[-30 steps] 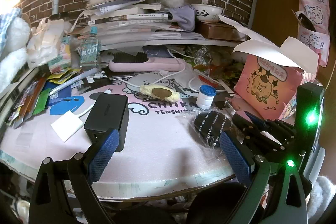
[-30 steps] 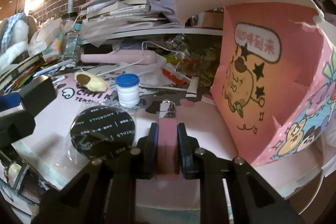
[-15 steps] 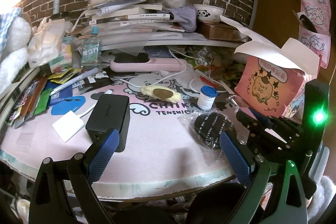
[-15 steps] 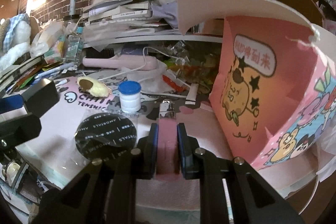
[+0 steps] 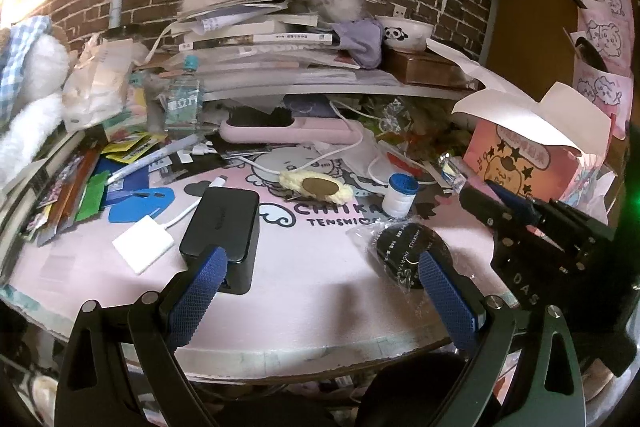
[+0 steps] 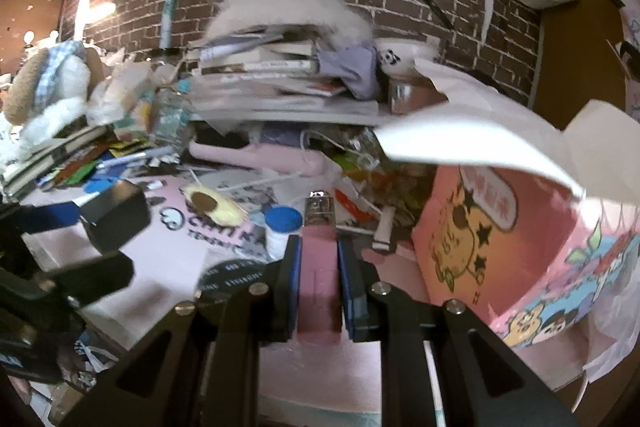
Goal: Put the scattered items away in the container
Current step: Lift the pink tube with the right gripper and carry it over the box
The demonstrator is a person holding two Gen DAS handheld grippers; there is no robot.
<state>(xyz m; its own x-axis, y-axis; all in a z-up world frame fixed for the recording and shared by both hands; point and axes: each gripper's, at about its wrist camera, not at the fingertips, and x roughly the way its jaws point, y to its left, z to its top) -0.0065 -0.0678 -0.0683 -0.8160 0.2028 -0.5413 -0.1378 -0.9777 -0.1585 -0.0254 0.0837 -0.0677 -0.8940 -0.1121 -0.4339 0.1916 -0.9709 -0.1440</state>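
Clearance between the held piece and the box flap is what the coming move turns on. The right gripper (image 6: 319,267) has its fingers clamped narrow on a slim pink case (image 6: 319,263) with a clear metallic cap; its long axis runs straight out along the fingers, toward upper centre of the right wrist view. The pink cartoon box (image 6: 500,247), the likely container, stands to the right of the case, its white flap (image 6: 460,147) arching over the mouth and above the case tip. I judge the case must travel rightward and get above that flap or under its lip, so the right hand is the one placed for the drop.

In the left wrist view, the left gripper (image 5: 320,291) is spread wide and empty at lower centre, its blue knurled fingers (image 5: 200,287) over the pink desk (image 5: 320,267) mat. A boxy black charger (image 5: 220,223) sits just beyond the left finger. A round black disc in crinkly clear wrap (image 5: 404,247) lies just beyond the right one. Further back stand a small white bottle with a blue cap (image 5: 400,193) and a fuzzy yellow clip with a brown oval (image 5: 316,185). All four rest on the desk, not yet in the box.
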